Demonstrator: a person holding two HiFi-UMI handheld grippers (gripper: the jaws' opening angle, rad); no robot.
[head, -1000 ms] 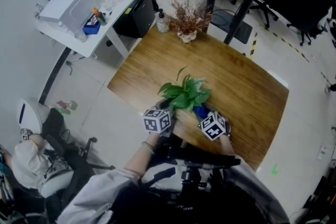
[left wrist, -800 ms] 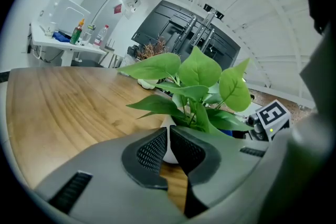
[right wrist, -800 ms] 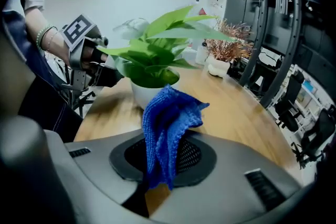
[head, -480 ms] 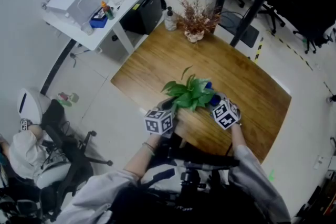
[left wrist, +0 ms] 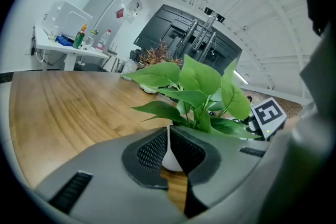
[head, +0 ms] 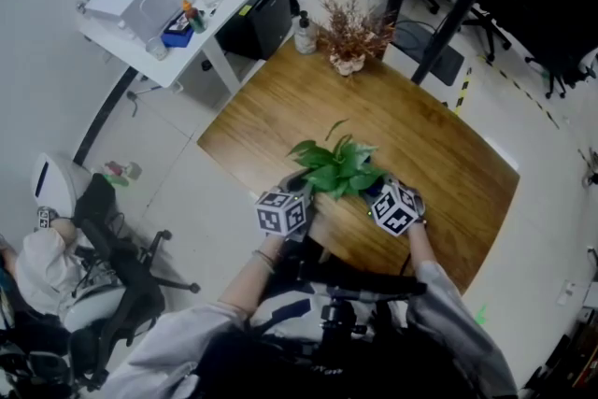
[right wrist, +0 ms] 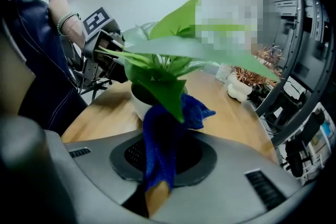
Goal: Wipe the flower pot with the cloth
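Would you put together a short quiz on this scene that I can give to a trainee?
1. True or false: the right gripper is shut on a blue cloth that lies against the pot.
2. What is clamped between the jaws of the left gripper?
A. a green leaf
B. the rim of the white flower pot
C. nothing
3. Fill in the missing word: the pot stands on a ____ table.

Key: 1 true; 2 B; 3 wooden.
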